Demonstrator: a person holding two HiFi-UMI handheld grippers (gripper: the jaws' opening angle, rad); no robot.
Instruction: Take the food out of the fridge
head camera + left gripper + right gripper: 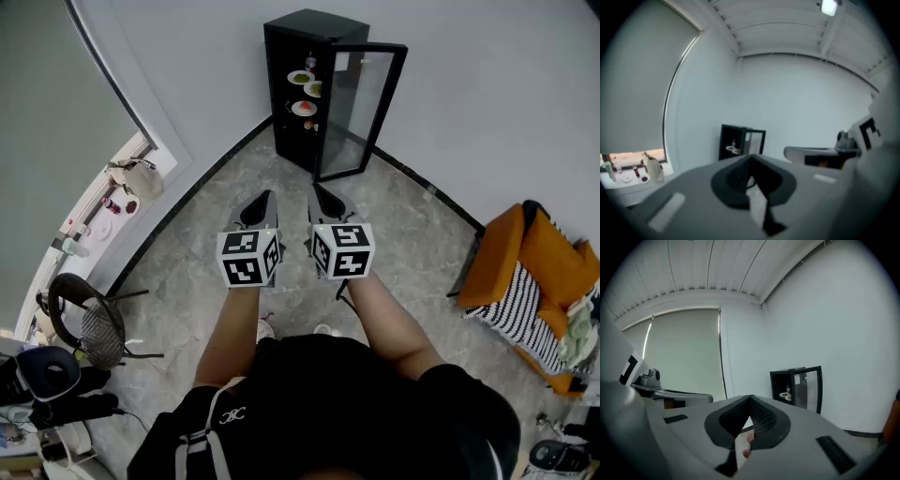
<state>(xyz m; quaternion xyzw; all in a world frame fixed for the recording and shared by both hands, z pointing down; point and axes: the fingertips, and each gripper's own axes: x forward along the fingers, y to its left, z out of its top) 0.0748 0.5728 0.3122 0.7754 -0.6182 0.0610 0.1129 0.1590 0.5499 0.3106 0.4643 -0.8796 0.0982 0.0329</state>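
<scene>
A small black fridge (291, 84) stands in the far corner with its glass door (361, 108) swung open to the right. Plates of food (302, 78) sit on its shelves, with another plate (304, 109) lower down. My left gripper (265, 197) and right gripper (316, 191) are held side by side over the floor, well short of the fridge, both shut and empty. In the left gripper view the fridge (740, 143) is small and distant beyond the shut left gripper (751, 156). In the right gripper view the fridge (797, 387) lies right of the shut right gripper (750, 397).
An orange armchair (506, 253) with a striped cushion stands at the right. A window sill (108, 202) with bottles and a bag runs along the left wall. A round wire object (89, 323) on a stand is at the lower left. Grey marble floor (403, 225) leads to the fridge.
</scene>
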